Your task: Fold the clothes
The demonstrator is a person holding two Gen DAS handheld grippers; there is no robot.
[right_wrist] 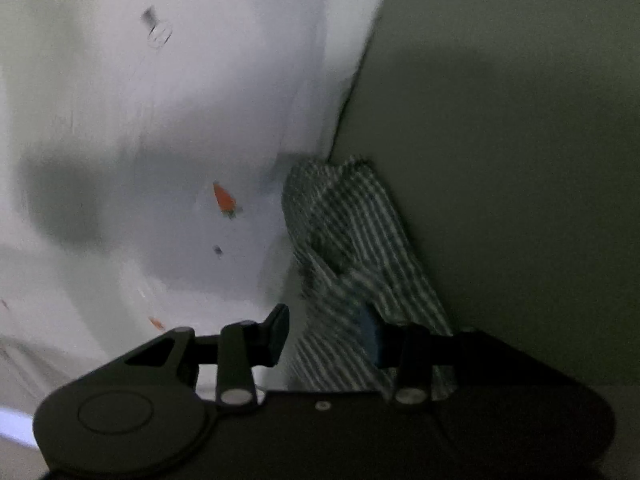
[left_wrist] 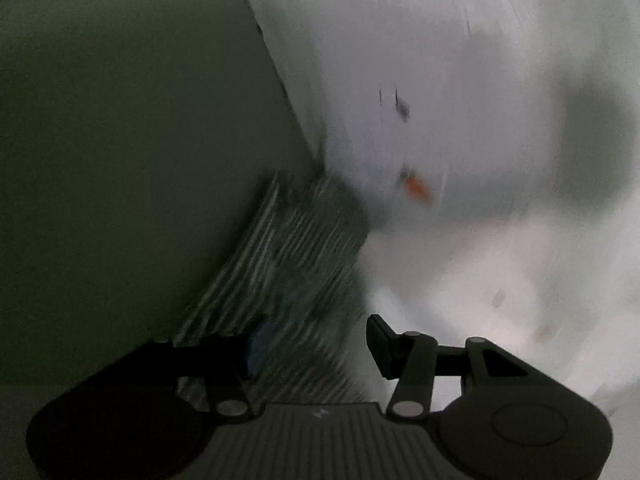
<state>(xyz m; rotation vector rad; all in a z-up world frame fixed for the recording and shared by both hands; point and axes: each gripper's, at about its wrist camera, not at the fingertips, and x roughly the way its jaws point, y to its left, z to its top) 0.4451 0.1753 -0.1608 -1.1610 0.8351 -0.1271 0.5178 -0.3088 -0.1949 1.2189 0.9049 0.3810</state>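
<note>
A grey-and-white striped garment [left_wrist: 288, 264] lies bunched on the white printed sheet [left_wrist: 420, 80], against a dark olive surface [left_wrist: 120, 160]. My left gripper [left_wrist: 312, 350] is open, its fingers wide apart, with the striped cloth lying between them. In the right wrist view the same striped garment [right_wrist: 352, 248] lies crumpled between the wide-open fingers of my right gripper [right_wrist: 328, 338]. A blue pad shows on one finger [right_wrist: 370, 340] against the cloth. Both views are blurred.
The white sheet [right_wrist: 140, 120] carries small orange [right_wrist: 224, 198] and dark printed marks. The olive surface [right_wrist: 500, 160] fills the right of the right wrist view. Dark shadows fall across the sheet.
</note>
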